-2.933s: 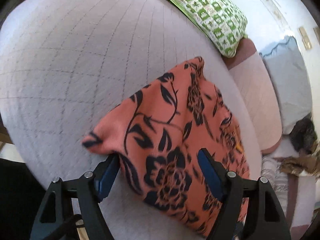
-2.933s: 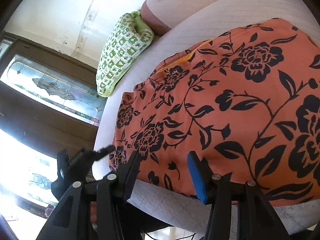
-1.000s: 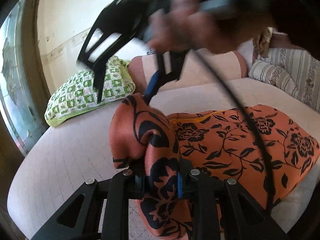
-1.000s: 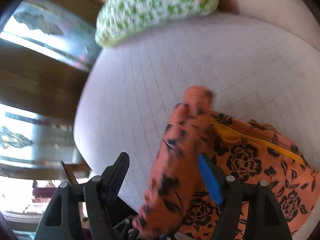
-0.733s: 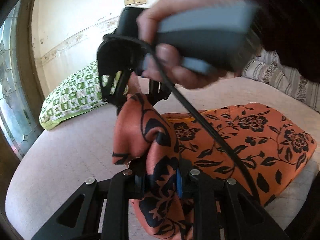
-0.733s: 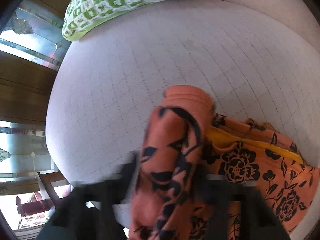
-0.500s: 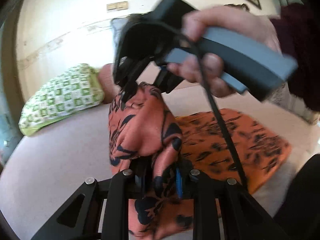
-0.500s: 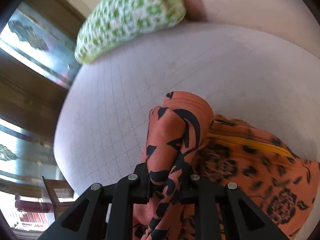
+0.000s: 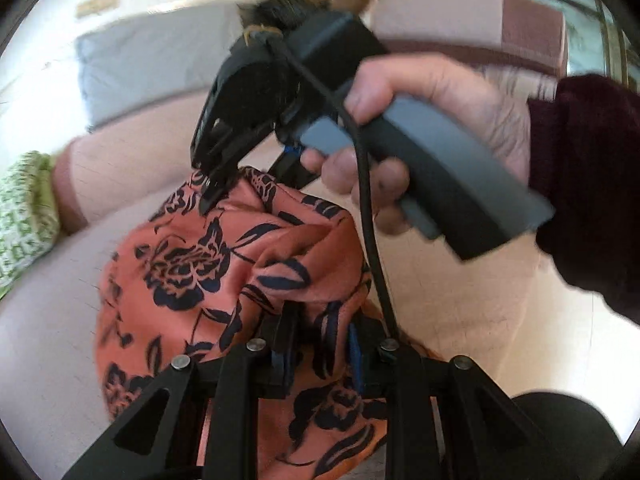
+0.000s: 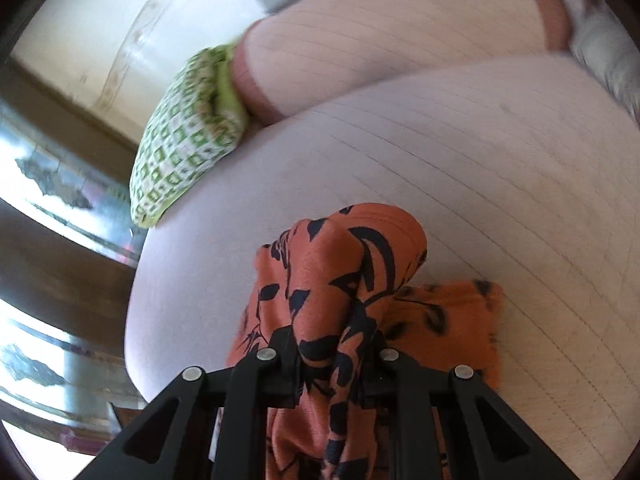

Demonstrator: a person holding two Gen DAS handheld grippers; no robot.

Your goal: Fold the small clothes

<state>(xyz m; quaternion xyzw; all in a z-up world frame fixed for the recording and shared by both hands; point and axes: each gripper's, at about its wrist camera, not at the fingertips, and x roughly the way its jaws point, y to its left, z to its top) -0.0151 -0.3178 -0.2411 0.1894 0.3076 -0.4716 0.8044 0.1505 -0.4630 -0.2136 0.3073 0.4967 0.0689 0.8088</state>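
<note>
An orange garment with a black flower print point(image 9: 224, 264) is lifted off the pale quilted cushion point(image 9: 52, 320). My left gripper point(image 9: 320, 344) is shut on one bunched edge of it. My right gripper point(image 10: 332, 344) is shut on another bunched edge point(image 10: 344, 276); it also shows in the left wrist view point(image 9: 212, 188), held by a hand, pinching the cloth's far top. The rest of the garment point(image 10: 452, 320) lies on the cushion point(image 10: 480, 184) under the raised part.
A green-and-white patterned pillow point(image 10: 188, 132) lies at the cushion's far left, next to a pink bolster point(image 10: 400, 40). A grey pillow point(image 9: 152, 68) leans on the wall. A dark window frame point(image 10: 60, 272) runs along the left.
Both grippers closed on the garment's edge, lifted it and carried it over the rest of the cloth. In the last half second the views swung toward the bolster and the right gripper came closer.
</note>
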